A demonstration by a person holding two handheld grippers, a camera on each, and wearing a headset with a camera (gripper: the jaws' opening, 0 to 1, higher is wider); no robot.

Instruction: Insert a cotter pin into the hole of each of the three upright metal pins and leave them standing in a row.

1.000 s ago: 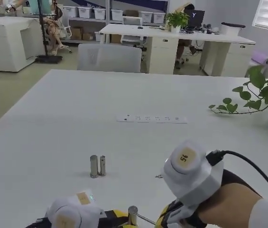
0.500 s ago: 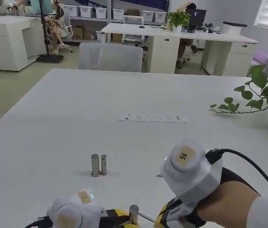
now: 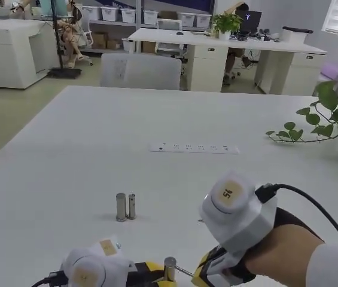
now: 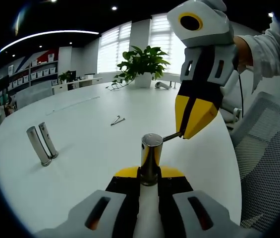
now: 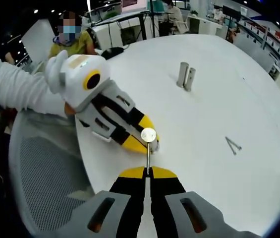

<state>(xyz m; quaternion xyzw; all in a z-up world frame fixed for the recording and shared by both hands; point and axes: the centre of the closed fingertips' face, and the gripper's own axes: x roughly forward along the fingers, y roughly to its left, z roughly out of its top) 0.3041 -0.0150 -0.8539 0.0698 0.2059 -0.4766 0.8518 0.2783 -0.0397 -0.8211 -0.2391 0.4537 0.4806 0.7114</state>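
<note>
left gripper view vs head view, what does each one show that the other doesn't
Left gripper view: the left gripper shut on the base of a metal pin, and a mesh chair beside the table. Head view: the floor and a black stand beyond the table. Both: the right gripper holding a cotter pin up to that pin's upper end, and two more pins standing side by side.
</note>
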